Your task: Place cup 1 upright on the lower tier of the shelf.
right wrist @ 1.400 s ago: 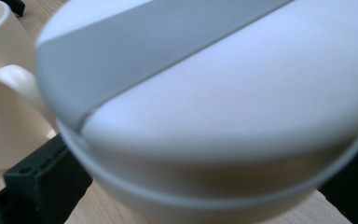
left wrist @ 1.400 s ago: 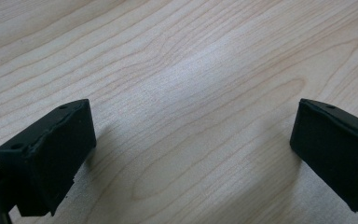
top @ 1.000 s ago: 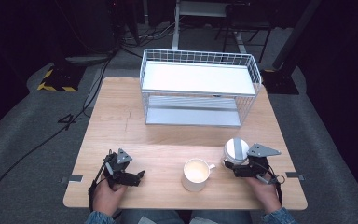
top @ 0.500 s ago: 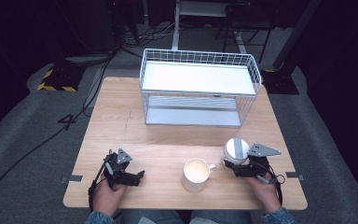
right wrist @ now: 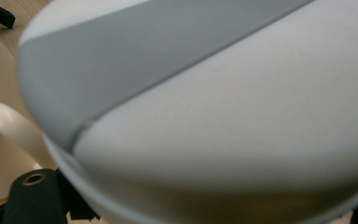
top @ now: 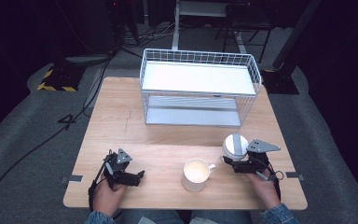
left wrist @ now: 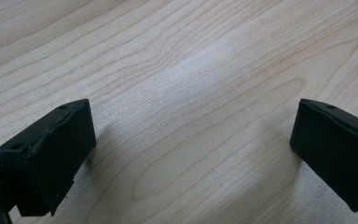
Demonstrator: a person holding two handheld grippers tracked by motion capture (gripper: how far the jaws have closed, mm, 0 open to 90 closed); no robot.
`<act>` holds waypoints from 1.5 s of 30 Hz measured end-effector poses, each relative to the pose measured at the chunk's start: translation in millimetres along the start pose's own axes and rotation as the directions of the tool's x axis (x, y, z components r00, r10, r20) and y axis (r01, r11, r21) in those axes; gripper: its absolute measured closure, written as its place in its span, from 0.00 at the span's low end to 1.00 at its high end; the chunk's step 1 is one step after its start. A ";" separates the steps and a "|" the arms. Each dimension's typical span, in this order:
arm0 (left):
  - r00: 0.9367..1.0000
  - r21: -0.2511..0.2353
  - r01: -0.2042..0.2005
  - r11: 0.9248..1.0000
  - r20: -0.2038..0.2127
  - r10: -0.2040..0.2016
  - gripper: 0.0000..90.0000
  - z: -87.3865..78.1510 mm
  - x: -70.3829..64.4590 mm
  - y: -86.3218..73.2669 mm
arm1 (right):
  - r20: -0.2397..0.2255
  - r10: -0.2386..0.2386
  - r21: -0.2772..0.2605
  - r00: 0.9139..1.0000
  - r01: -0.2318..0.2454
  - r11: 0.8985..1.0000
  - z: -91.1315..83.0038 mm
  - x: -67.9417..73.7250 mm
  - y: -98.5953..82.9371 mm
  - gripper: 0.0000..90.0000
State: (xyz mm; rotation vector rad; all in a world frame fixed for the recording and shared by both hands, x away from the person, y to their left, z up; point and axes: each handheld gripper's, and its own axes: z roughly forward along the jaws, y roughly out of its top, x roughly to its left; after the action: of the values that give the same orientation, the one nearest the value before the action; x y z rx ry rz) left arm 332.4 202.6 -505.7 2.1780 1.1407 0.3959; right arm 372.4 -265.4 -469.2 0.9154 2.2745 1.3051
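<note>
Left gripper lower left, jaws spread over bare table. Right gripper lower right, pinching white-grey container beside cream mug.

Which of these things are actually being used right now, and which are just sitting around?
In use, as far as I can judge:
right gripper
white and grey lidded container at its jaws

Sitting by:
cream mug
white wire rack
left gripper, open over bare table

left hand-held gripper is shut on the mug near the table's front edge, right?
Not quite. The left hand-held gripper is near the table's front edge, but it is open and empty: the left gripper view shows bare wood between its spread jaws. The mug stands apart in the high view.
</note>
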 end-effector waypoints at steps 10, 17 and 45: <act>1.000 0.000 0.000 1.000 0.000 0.000 0.01 0.0 0.0 0.0 | -0.008 -0.007 -0.008 1.000 0.007 1.000 5.4 -1.9 25.5 0.21; 1.000 0.000 0.000 1.000 0.000 0.000 0.01 0.0 0.0 0.0 | -0.016 -0.013 -0.009 1.000 0.013 1.000 11.1 -4.6 39.3 0.21; 1.000 0.000 -0.005 1.000 -0.003 0.005 0.01 -0.2 0.2 0.0 | -0.037 0.010 -0.007 0.999 -0.010 1.000 44.7 -24.5 81.0 0.21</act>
State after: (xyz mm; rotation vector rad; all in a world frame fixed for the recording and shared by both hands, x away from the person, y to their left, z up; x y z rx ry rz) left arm 332.5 202.8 -505.6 2.1818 1.1370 0.4013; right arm 445.3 -224.9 -422.3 0.9087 2.2938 1.3444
